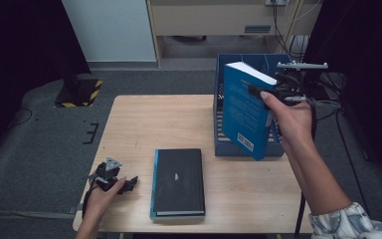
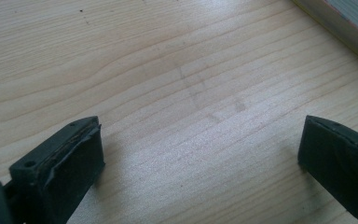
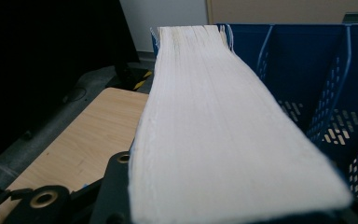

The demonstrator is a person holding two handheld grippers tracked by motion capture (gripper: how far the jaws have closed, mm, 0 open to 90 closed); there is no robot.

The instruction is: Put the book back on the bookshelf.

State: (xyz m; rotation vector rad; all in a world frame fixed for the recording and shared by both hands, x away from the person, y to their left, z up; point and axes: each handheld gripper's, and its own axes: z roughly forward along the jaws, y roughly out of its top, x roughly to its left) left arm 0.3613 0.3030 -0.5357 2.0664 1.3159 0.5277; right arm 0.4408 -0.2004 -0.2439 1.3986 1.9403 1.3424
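Wooden table (image 1: 179, 124) carries the left gripper (image 1: 122, 183) at its near-left edge, jaws wide apart over bare wood. Just right of those jaws lies a black book (image 1: 179, 181), flat. Further right, the right gripper (image 1: 273, 94) is clamped on a blue book (image 1: 246, 112), held upright and tilted above a blue file rack (image 1: 224, 74).

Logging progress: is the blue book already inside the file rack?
Not yet. The blue book is held upright by the right tongs, in front of the blue rack.
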